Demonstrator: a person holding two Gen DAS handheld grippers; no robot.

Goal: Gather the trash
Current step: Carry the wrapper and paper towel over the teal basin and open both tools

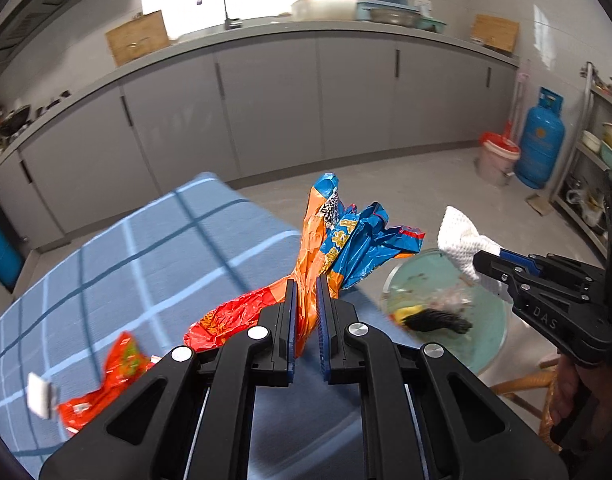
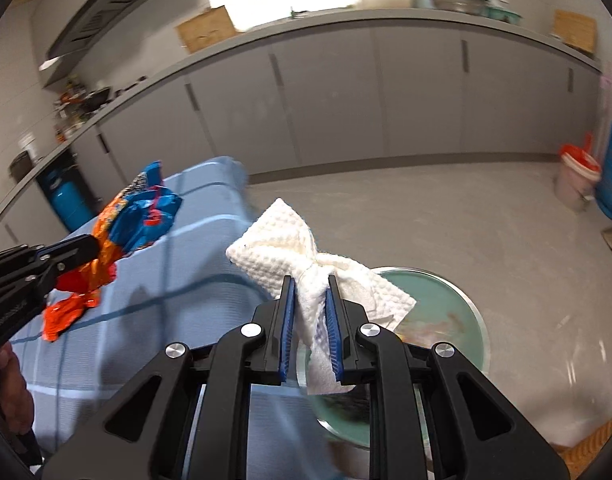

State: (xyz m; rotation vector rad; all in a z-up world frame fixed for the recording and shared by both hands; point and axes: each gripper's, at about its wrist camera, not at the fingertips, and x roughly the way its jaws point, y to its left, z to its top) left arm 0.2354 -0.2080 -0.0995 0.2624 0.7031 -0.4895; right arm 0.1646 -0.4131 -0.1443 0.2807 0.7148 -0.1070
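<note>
My left gripper (image 1: 306,280) is shut on a crumpled orange, red and blue snack wrapper (image 1: 337,236) and holds it above the right edge of the blue checked table (image 1: 146,248). My right gripper (image 2: 309,280) is shut on a white textured paper towel (image 2: 278,236) above a green bin (image 2: 461,308) with scraps inside. The bin (image 1: 489,320) stands below the table's right side. In the right wrist view the wrapper (image 2: 138,216) hangs from the left gripper (image 2: 96,250) at the left. In the left wrist view the right gripper (image 1: 479,260) holds the towel (image 1: 461,236) over the bin.
A red wrapper (image 1: 110,376) and a small white scrap (image 1: 42,394) lie on the tablecloth at the left. Grey cabinets (image 1: 274,100) line the far wall. A blue gas cylinder (image 1: 541,140) and a red-rimmed bucket (image 1: 497,156) stand at the far right. A wooden stool (image 1: 525,388) is near the bin.
</note>
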